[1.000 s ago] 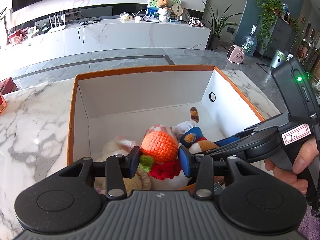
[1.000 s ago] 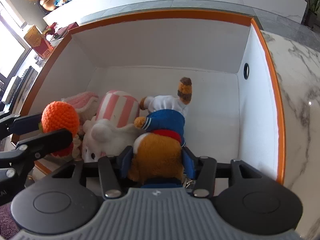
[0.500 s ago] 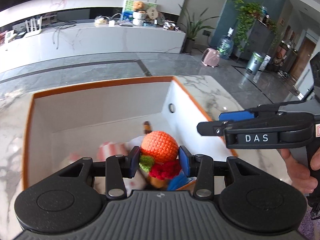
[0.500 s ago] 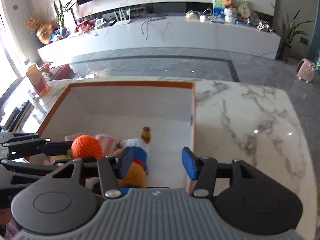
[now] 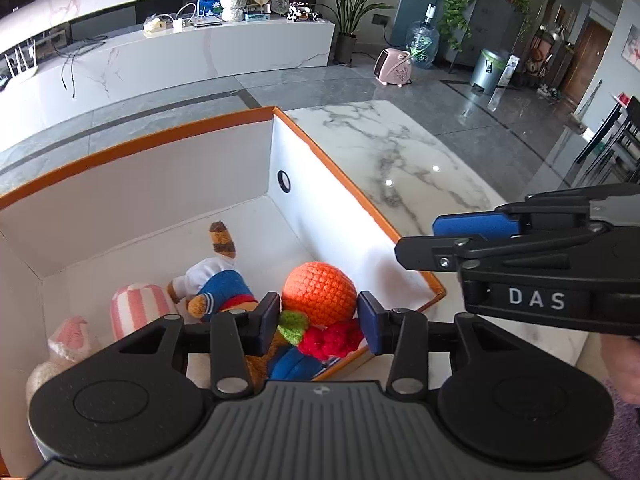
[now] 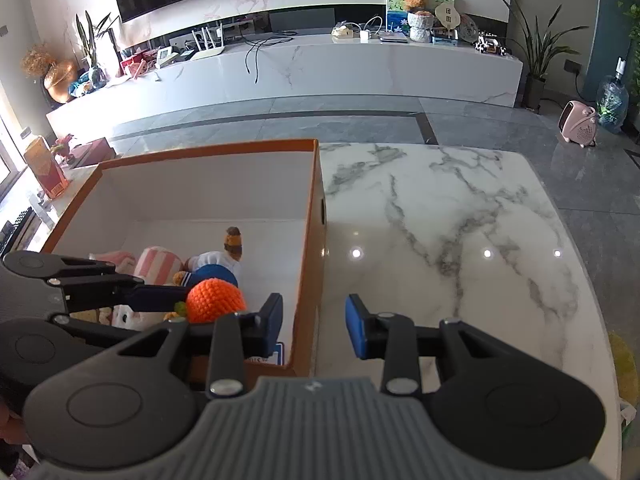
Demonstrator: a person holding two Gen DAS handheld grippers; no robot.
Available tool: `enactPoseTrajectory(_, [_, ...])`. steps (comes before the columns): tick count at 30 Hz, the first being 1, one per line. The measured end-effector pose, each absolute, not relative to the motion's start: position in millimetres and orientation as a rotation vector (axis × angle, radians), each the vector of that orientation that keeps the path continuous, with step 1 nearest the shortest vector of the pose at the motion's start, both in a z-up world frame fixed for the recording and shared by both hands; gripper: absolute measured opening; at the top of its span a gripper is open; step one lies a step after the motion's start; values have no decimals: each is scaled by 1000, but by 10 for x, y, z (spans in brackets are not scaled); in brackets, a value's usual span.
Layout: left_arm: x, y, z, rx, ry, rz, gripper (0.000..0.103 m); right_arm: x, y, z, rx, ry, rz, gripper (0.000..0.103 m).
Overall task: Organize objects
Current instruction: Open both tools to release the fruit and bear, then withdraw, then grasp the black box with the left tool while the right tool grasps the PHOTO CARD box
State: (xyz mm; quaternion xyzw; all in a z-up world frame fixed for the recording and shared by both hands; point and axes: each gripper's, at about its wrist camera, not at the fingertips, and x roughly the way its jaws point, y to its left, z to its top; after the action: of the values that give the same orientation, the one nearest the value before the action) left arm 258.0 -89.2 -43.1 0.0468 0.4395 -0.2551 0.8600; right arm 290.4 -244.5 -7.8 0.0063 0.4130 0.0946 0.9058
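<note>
My left gripper point(image 5: 318, 322) is shut on an orange crocheted toy point(image 5: 319, 292) with a green and red base, held over the near right corner of the orange-rimmed white box point(image 5: 344, 178). The toy also shows in the right wrist view point(image 6: 216, 300). A plush animal in blue and white clothes point(image 5: 218, 284) and a pink striped plush point(image 5: 138, 308) lie on the box floor. My right gripper point(image 6: 314, 326) is open and empty, above the box's right wall and the marble table point(image 6: 460, 240). It shows from the side in the left wrist view point(image 5: 460, 240).
The box point(image 6: 316, 216) stands on the left part of the marble table. A long white TV bench point(image 6: 320, 64) with cables and ornaments runs along the far wall. A pink heater point(image 6: 580, 122) and a water bottle stand on the grey floor.
My right gripper let go of the plush animal, opened, and pulled up and to the right out of the box. My left gripper still holds the orange toy and shifted toward the box's right corner.
</note>
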Motion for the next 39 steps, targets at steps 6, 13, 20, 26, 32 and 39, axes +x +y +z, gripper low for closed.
enactPoseTrajectory(6, [2583, -797, -432, 59, 931, -525, 56, 2866, -2441, -67, 27, 837, 210, 38])
enactPoseTrajectory(13, [2383, -602, -252, 33, 882, -510, 56, 2722, -2440, -36, 49, 818, 221, 39])
enactPoseTrajectory(20, [2054, -327, 11, 6, 817, -448, 55, 2400, -2310, 76, 86, 731, 255, 39])
enactPoseTrajectory(26, [1761, 18, 87, 21, 828, -352, 54, 2111, -2025, 83, 82, 739, 329, 39])
enactPoseTrajectory(32, [1425, 447, 66, 69, 809, -180, 54, 1870, -1704, -96, 48, 778, 364, 48])
enactPoseTrajectory(39, [1146, 838, -119, 35, 846, -93, 66, 1761, -1517, -391, 1, 845, 357, 48])
